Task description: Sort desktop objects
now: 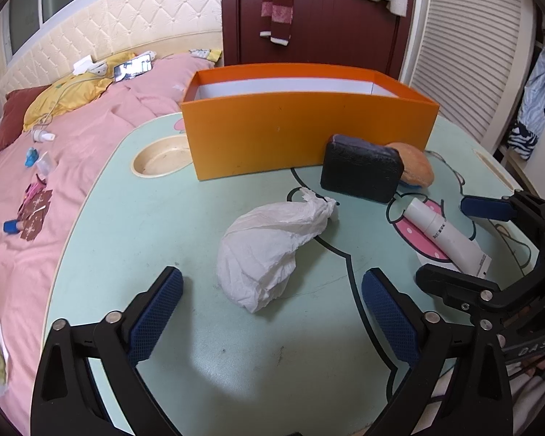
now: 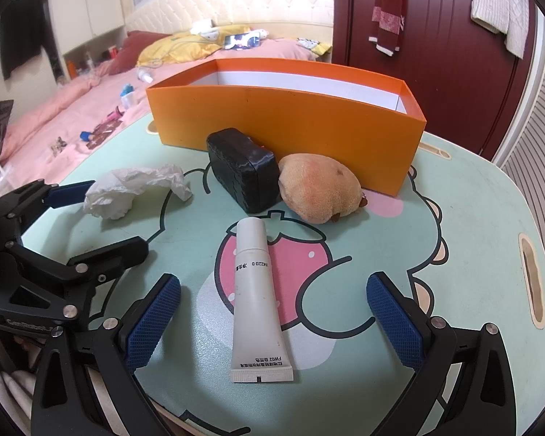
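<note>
Two grippers hang low over the table, both with jaws spread wide and nothing between the pads. The left gripper [image 1: 272, 312] faces a crumpled tissue [image 1: 272, 250], which lies just ahead of its blue pads [image 1: 156, 316], roughly centred on the gap; that alignment suggests the tissue is its target, and the wide opening suits so bulky and soft a wad. The right gripper [image 2: 272, 319] straddles the flat crimped end of a white tube [image 2: 256, 301], which lies lengthwise along the fingers with its cap pointing away, so a simple closing would pinch it across its width. Neither tissue nor tube is touched yet, as far as I can tell. Beyond the tube sit a black case [image 2: 245, 170] standing on its edge and, just beside it and apparently touching, a tan plush [image 2: 319, 189]; both rest close against the front wall of the orange box [image 2: 287, 127]. That box is open-topped, white inside, and looks empty from these angles, though its floor is hidden. It is most likely where the items are meant to go, so sorting seems barely begun. All of this stands on a pale green table [image 1: 127, 236] printed with a cartoon, with a pink bed [image 1: 91, 116] behind it. The tissue may crush or snag when lifted.
</note>
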Motion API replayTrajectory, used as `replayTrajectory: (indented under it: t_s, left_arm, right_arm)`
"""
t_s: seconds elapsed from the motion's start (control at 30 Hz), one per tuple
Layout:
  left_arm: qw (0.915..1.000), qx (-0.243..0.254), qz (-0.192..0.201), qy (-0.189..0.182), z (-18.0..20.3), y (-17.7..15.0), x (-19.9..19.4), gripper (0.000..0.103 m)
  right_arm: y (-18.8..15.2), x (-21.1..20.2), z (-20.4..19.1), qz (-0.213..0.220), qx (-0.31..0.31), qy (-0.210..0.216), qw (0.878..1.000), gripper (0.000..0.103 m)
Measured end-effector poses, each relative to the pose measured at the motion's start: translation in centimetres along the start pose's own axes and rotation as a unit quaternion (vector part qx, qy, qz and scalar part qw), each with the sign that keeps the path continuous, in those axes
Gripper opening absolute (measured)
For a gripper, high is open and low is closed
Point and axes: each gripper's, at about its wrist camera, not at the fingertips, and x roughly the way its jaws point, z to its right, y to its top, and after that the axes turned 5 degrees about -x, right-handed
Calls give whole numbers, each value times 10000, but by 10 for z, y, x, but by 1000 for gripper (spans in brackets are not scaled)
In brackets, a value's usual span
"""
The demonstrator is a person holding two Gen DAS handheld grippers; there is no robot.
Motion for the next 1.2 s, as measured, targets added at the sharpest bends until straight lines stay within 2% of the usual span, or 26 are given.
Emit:
replayTrajectory:
  t_s: [0.03, 0.07, 0.1, 0.13, 0.17, 0.2, 0.23, 0.57, 0.6, 0.67, 0.7, 0.73, 0.8, 0.83, 0.87, 0.9, 0.93, 1.1, 1.2]
  left_arm:
    - [10000, 19, 34, -33, 0, 0, -2, 88]
    - [9999, 38, 68, -65, 1, 0, -3, 73]
    - [9999, 56, 102, -98, 1, 0, -5, 64]
    - [9998, 70, 131, -132, 2, 0, -6, 43]
    - [9997, 58, 134, -176, 2, 0, -7, 29]
    - [9997, 46, 138, -219, 2, 0, -8, 28]
    - [9995, 30, 140, -265, 2, 0, -9, 28]
    - [9988, -34, 108, -480, 0, 0, -10, 30]
    - [9985, -65, 129, -528, 0, 0, -11, 33]
    - [9982, -121, 259, -523, -2, 1, -15, 49]
    - [9981, -142, 353, -490, -3, 2, -18, 63]
    - [9978, -141, 438, -485, -4, 3, -22, 71]
    - [9969, -138, 600, -482, -6, 5, -28, 72]
    - [9965, -128, 640, -520, -7, 8, -30, 72]
    - [9963, -145, 646, -553, -10, 11, -30, 72]
    - [9963, -200, 593, -594, -13, 15, -28, 72]
    - [9962, -260, 530, -640, -16, 18, -25, 72]
    - [9946, -675, 15, -792, -29, 24, -4, 72]
    - [9953, -595, -88, -753, -25, 24, 2, 72]
  right_arm:
    - [0, -1, 0, 14, 7, -32, 10000, 98]
    - [0, -3, 1, 73, 27, -56, 10000, 83]
    - [0, -4, 2, 112, 46, -68, 9999, 61]
    - [1, -6, 3, 152, 66, -79, 9998, 49]
    - [1, -7, 4, 189, 86, -92, 9997, 33]
    - [1, -7, 5, 205, 101, -112, 9997, 22]
    - [1, -7, 6, 212, 119, -124, 9996, 19]
    - [2, -8, 7, 232, 189, -72, 9995, 19]
    - [2, -8, 7, 229, 198, -57, 9995, 19]
    - [2, -9, 9, 230, 229, -19, 9995, 19]
    - [2, -9, 9, 229, 238, -9, 9995, 19]
    - [2, -9, 10, 229, 247, 1, 9994, 19]
    - [2, -9, 9, 228, 244, 7, 9994, 21]
    - [2, -9, 8, 225, 234, 4, 9995, 25]
    - [2, -9, 8, 217, 226, -4, 9995, 47]
    - [2, -7, 8, 137, 243, -96, 9996, 85]
    - [2, -4, 8, 60, 262, -186, 9995, 95]
    - [1, -4, 12, 55, 399, -244, 9989, 96]
    - [1, -4, 13, 47, 394, -290, 9988, 96]
